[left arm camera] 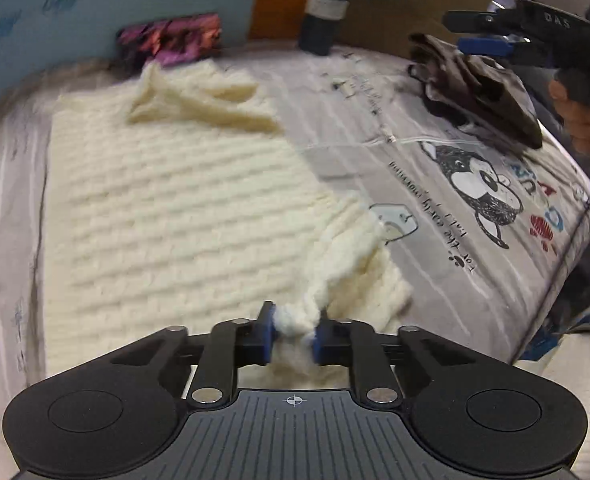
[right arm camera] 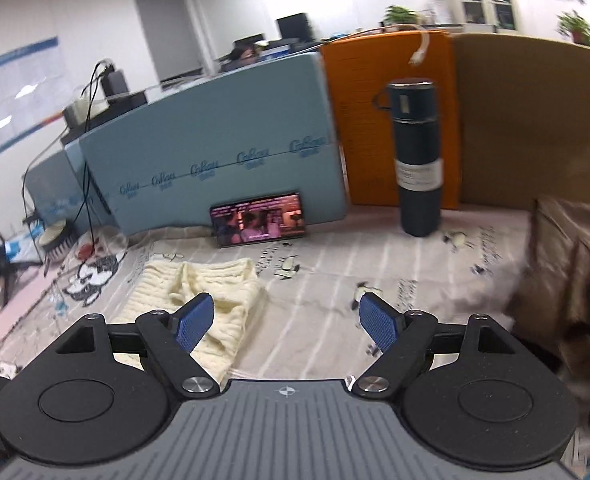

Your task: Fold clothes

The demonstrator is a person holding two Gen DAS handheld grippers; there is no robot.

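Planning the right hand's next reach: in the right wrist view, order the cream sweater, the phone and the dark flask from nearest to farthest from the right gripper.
1. Cream sweater, on the bedsheet just beyond the right gripper, left side.
2. Phone, propped against the blue board, behind the sweater.
3. Dark flask, standing back right; about as far as the phone, too close to call.

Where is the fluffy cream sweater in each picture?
Left wrist view: the cream sweater fills the left and middle, and the left claw pinches one corner at the bottom.
Right wrist view: the cream sweater lies lower left of centre, partly behind the open right claw.
Shared landmark: the dark blue flask stands at the back of the printed sheet.
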